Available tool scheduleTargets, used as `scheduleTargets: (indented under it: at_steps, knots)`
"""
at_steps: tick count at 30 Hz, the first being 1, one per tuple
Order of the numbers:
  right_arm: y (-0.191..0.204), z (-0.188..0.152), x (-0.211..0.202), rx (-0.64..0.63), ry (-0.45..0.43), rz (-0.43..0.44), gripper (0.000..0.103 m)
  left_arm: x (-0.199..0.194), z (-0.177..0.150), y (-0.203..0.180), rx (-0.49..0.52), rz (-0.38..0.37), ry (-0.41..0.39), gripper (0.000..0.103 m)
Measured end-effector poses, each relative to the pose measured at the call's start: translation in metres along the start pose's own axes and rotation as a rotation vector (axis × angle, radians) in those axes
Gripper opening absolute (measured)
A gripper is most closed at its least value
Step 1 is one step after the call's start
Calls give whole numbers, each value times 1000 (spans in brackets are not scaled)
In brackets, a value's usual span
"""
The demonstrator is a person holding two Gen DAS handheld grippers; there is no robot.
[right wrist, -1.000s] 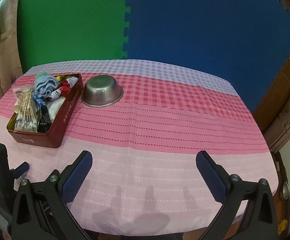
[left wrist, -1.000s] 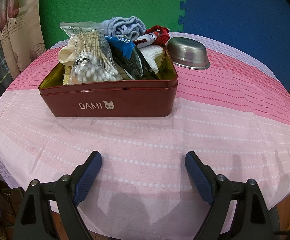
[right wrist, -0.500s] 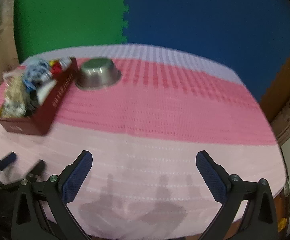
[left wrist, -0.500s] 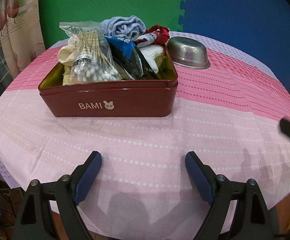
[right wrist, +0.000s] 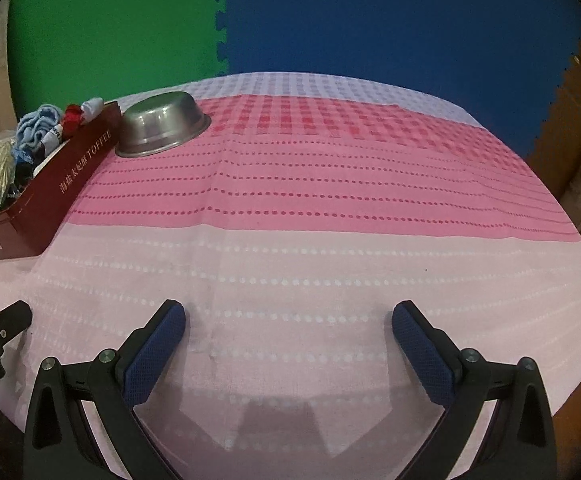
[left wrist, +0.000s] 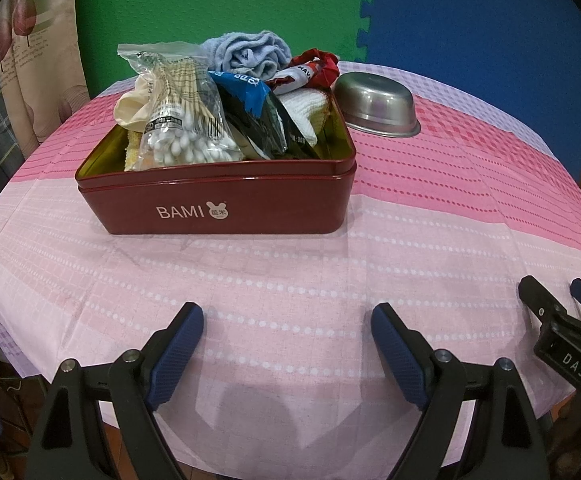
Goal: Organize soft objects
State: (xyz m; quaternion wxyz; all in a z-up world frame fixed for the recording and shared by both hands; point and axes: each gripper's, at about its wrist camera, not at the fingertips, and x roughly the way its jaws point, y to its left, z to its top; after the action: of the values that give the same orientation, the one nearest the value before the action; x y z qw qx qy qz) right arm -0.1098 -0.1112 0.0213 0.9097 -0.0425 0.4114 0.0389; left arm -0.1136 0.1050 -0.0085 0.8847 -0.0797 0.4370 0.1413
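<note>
A dark red BAMI tin (left wrist: 226,208) stands on the pink tablecloth, piled with a bag of cotton swabs (left wrist: 182,120), a light blue towel (left wrist: 250,54), a white cloth (left wrist: 304,110), a blue and black packet (left wrist: 258,120) and a red and white wrapper (left wrist: 310,72). The tin also shows at the left of the right wrist view (right wrist: 50,196). My left gripper (left wrist: 286,336) is open and empty, low over the cloth in front of the tin. My right gripper (right wrist: 288,338) is open and empty over the bare cloth, to the right of the left gripper.
A steel bowl (left wrist: 378,106) lies upside down just right of the tin's far end; it also shows in the right wrist view (right wrist: 162,128). Green and blue foam mats (right wrist: 330,12) stand behind the round table. A curtain (left wrist: 22,60) hangs at the left.
My right gripper has moved forward and lower over the table, and now shows at the right edge of the left wrist view. The left gripper has stayed still.
</note>
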Motion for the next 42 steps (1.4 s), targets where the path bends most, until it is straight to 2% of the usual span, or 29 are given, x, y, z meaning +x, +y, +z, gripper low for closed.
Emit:
scheduleTargets:
  at_steps: [42]
  knots:
    - [0,-2,1,8,-21,11,103,1,1,-1,2,-2,4,89]
